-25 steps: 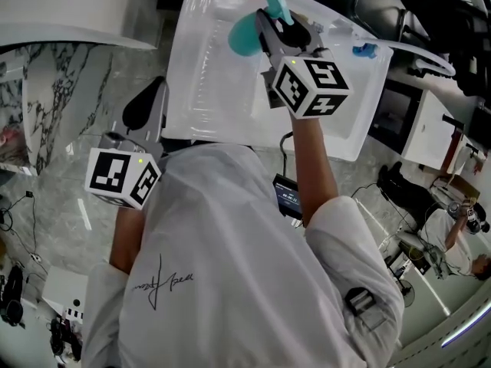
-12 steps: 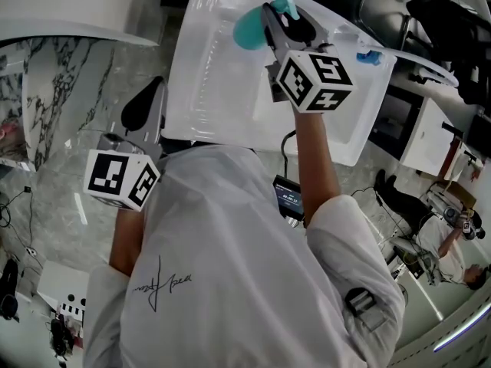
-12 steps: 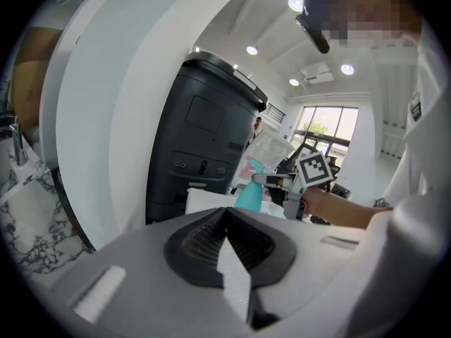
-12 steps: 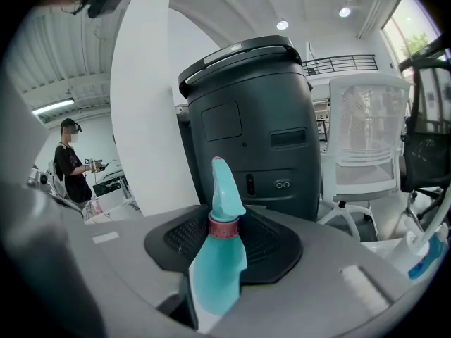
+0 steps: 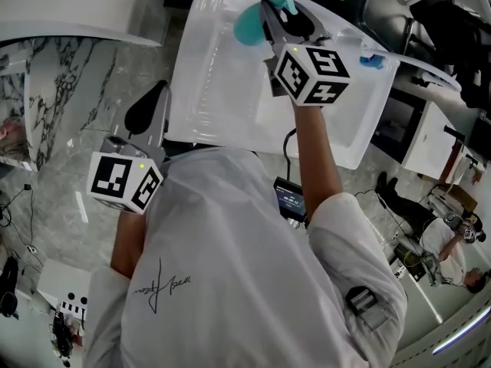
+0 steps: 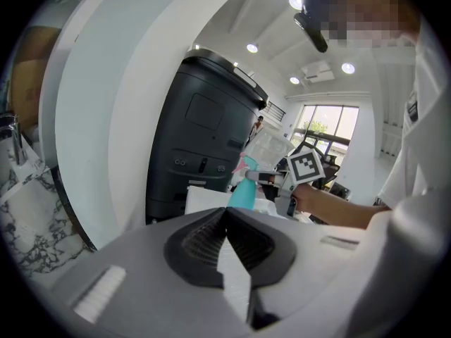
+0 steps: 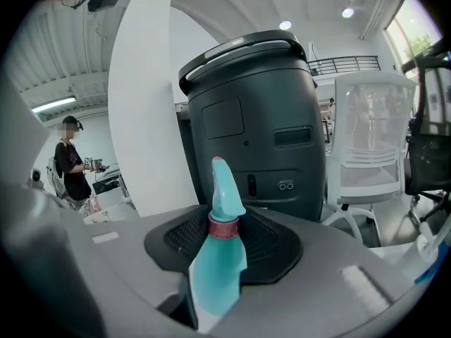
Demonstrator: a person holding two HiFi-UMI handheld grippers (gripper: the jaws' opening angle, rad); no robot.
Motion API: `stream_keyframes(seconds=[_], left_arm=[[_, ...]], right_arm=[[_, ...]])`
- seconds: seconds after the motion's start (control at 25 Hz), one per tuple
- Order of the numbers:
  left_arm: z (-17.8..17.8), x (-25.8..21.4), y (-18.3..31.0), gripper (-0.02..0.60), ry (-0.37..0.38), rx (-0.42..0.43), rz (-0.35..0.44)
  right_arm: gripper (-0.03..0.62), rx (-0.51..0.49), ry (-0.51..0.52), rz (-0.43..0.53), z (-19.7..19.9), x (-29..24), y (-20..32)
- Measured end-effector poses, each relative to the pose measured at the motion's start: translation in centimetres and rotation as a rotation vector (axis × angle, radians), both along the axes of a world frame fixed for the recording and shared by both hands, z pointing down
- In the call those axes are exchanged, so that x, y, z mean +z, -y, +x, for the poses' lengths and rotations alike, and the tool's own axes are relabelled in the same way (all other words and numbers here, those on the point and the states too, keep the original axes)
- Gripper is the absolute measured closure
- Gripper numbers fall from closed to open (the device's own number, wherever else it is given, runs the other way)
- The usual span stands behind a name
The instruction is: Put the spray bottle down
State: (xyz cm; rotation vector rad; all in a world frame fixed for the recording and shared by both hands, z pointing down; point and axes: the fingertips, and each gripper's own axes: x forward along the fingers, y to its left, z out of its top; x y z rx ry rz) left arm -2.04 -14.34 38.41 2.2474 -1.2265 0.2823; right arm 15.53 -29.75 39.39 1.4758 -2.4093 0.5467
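The teal plastic spray bottle [image 7: 217,277], with its curved nozzle and dark red collar ring, was held upright over the far part of the glossy white tabletop [image 5: 215,90], apparently clear of it. It was clamped below the collar between the ribbed black pads of the right gripper [image 5: 278,15], whose jaws stood fairly wide around the body. For a clean set-down, the bottle would best be lowered straight until its base was seated, well in from the raised edge. Only then should it be released, since smooth plastic on a slick surface could be tipped by a sideways pull. The left gripper [image 6: 227,239] was seen low beside the person, its jaws brought together on nothing.
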Motion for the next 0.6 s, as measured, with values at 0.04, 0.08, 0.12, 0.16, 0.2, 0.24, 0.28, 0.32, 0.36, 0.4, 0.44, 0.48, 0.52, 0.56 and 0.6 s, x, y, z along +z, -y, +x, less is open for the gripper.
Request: stream_keyframes(seconds=[0.04, 0.08, 0.12, 0.16, 0.2, 0.24, 0.28, 0.32, 0.36, 0.4, 0.44, 0.48, 0.52, 0.56, 0.6], left_arm=[[0.0, 0.1, 0.0, 0.575, 0.002, -0.001, -0.002], [-0.1, 0.1, 0.1, 0.575, 0.004, -0.002, -0.005], [0.0, 0.2, 0.1, 0.575, 0.004, -0.005, -0.01], [0.0, 0.2, 0.0, 0.575, 0.002, -0.01, -0.014], [0.0, 0.2, -0.1, 0.575, 0.0, -0.012, -0.017], [0.1, 0.1, -0.1, 0.575, -0.001, -0.01, -0.018], [0.3, 0.1, -0.1, 0.575, -0.002, -0.005, -0.017], [0.4, 0.1, -0.1, 0.575, -0.002, 0.002, -0.016], [0.6, 0.1, -0.1, 0.575, -0.002, 0.009, -0.016], [0.7, 0.1, -0.1, 0.575, -0.002, 0.014, -0.016], [0.7, 0.1, 0.0, 0.575, -0.002, 0.017, -0.017], [0.7, 0.1, 0.0, 0.575, -0.003, 0.018, -0.017], [0.7, 0.1, 0.0, 0.575, -0.003, 0.017, -0.018], [0.6, 0.1, 0.0, 0.575, 0.0, 0.015, -0.018], [0.6, 0.2, 0.1, 0.575, 0.006, 0.015, -0.017]], right_arm=[[0.464, -0.002, 0.0, 0.002, -0.1, 0.0, 0.2], [0.464, -0.004, -0.001, 0.004, -0.1, 0.1, 0.4], [0.464, -0.006, -0.002, 0.007, -0.1, 0.1, 0.5], [0.464, -0.008, -0.004, 0.01, -0.2, 0.2, 0.7], [0.464, -0.008, -0.008, 0.015, -0.2, 0.2, 0.8], [0.464, -0.008, -0.015, 0.023, -0.2, 0.2, 1.0], [0.464, -0.007, -0.022, 0.03, -0.2, 0.2, 1.2], [0.464, -0.007, -0.026, 0.035, -0.3, 0.2, 1.4], [0.464, -0.008, -0.026, 0.036, -0.4, 0.3, 1.6], [0.464, -0.008, -0.027, 0.035, -0.5, 0.5, 1.7], [0.464, -0.008, -0.027, 0.033, -0.6, 0.6, 1.9], [0.464, -0.008, -0.028, 0.031, -0.6, 0.8, 2.0], [0.464, -0.008, -0.029, 0.028, -0.7, 1.0, 2.1], [0.464, -0.008, -0.029, 0.027, -0.7, 1.1, 2.3], [0.464, -0.008, -0.03, 0.025, -0.7, 1.3, 2.4]])
